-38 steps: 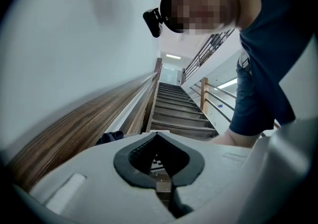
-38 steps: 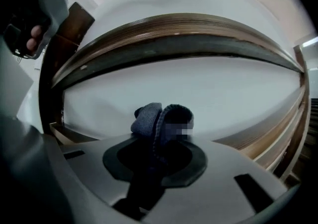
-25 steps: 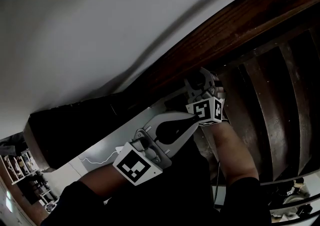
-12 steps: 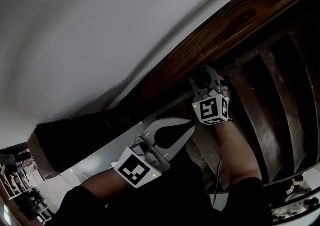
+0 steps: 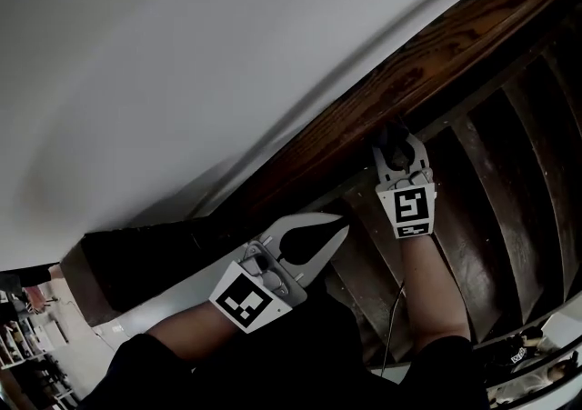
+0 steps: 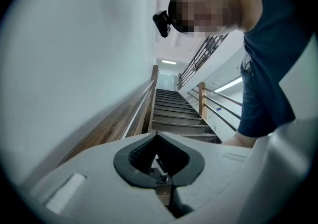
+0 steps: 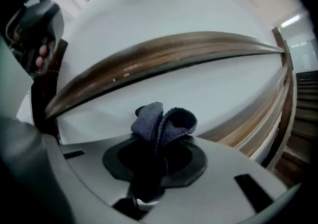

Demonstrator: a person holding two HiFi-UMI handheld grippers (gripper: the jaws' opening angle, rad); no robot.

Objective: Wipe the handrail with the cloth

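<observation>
Head view: I see the handrail (image 5: 427,58), a dark wooden beam, running diagonally from lower left to upper right below a white wall (image 5: 182,54). The right gripper (image 5: 397,143) points up at the underside of the handrail, its tips at the beam's lower edge, with its marker cube (image 5: 410,209) toward me. The left gripper (image 5: 339,230) sits lower and to the left, apart from the handrail, with its fingers drawn together to a point. Dark stair treads (image 5: 509,190) fill the right side. Left gripper view: the left gripper (image 6: 156,137) has its fingers closed tip to tip with nothing between them. Beyond them a staircase (image 6: 171,111) climbs away, and a person's dark blue shirt (image 6: 271,54) occupies the upper right. Right gripper view: the right gripper (image 7: 159,142) has its fingers clamped on the cloth (image 7: 164,120), a blue fabric bunched into folds that stand up above the finger pads. The handrail (image 7: 174,51) arcs across the frame above the cloth. In this view a band of white wall (image 7: 198,89) shows between the cloth and the handrail, and I cannot tell whether they touch.
</observation>
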